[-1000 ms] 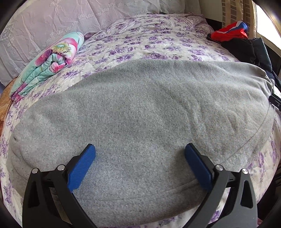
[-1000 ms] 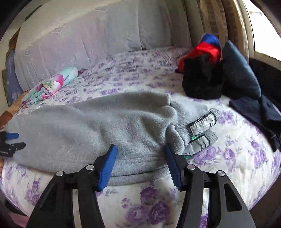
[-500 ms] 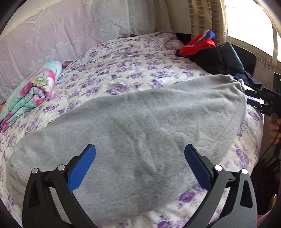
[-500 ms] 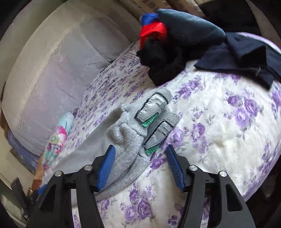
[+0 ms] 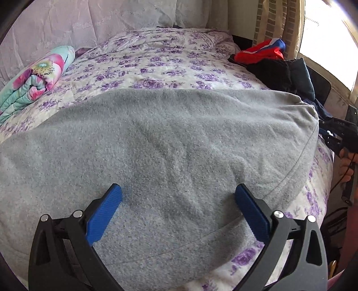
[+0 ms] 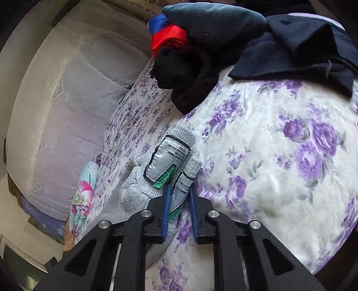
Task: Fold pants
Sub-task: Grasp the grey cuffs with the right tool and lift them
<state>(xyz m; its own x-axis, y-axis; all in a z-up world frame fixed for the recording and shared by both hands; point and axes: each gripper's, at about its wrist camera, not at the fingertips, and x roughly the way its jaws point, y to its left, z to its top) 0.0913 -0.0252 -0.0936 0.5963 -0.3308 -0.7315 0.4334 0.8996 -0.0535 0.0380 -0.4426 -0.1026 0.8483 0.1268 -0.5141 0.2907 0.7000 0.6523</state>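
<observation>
Grey fleece pants lie spread across the flowered bed. My left gripper hovers just over their near part, open wide, with nothing pinched between its blue pads. At the pants' other end, two leg cuffs with silver-and-green labels lie side by side. My right gripper is shut on the nearer cuff, whose label sits between the pads. In the left wrist view the right gripper's black body shows at the far right edge, held by a hand.
A rolled floral blanket lies at the bed's left side near the pale headboard. A pile of dark clothes with a red-and-blue garment sits on the far right of the bed, just past the cuffs.
My right gripper rolled, moved in on the leg cuffs and closed its jaws on the nearer cuff. My left gripper shifted a little over the pants and stayed open.
</observation>
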